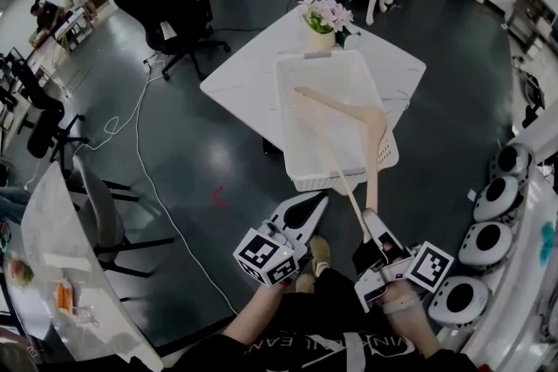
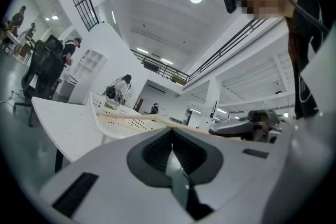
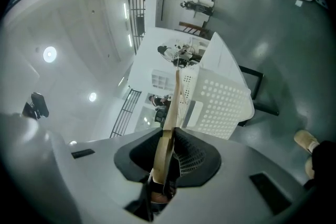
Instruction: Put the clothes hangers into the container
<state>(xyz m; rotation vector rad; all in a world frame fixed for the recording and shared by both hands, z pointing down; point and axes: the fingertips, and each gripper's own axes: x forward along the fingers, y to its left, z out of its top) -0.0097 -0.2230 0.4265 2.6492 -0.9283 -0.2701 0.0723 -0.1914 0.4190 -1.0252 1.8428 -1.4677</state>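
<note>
A person stands before a white worktop (image 1: 248, 78), both forearms stretched forward and a gripper in each hand, side by side above the dark floor (image 1: 200, 152). The left gripper (image 1: 321, 199) points ahead at the worktop's near corner. Its jaws are pressed together with nothing between them. The right gripper (image 1: 370, 222) is just beside it and rolled onto its side, so that in its own view the floor runs up the right edge. Its jaws are clamped on the near tip of a wooden clothes hanger (image 1: 377, 122).

The hanger's long axis runs away from the person. One shoulder climbs from the right gripper to the bend near the container's right wall. The other shoulder slants back and left to end over the container's middle. A thin crossbar joins the two tips. The held tip sticks out past the near rim, and the rest of the hanger lies over the container. No view shows whether it rests on the bottom or is carried clear of it.

The container (image 1: 288, 118) is a white perforated basket. It sits on the worktop with its near end reaching the worktop's edge. Just behind its far end stands a pot of pale flowers (image 1: 323, 23).

In view are one hanger, one container, one flower pot and two grippers.
</note>
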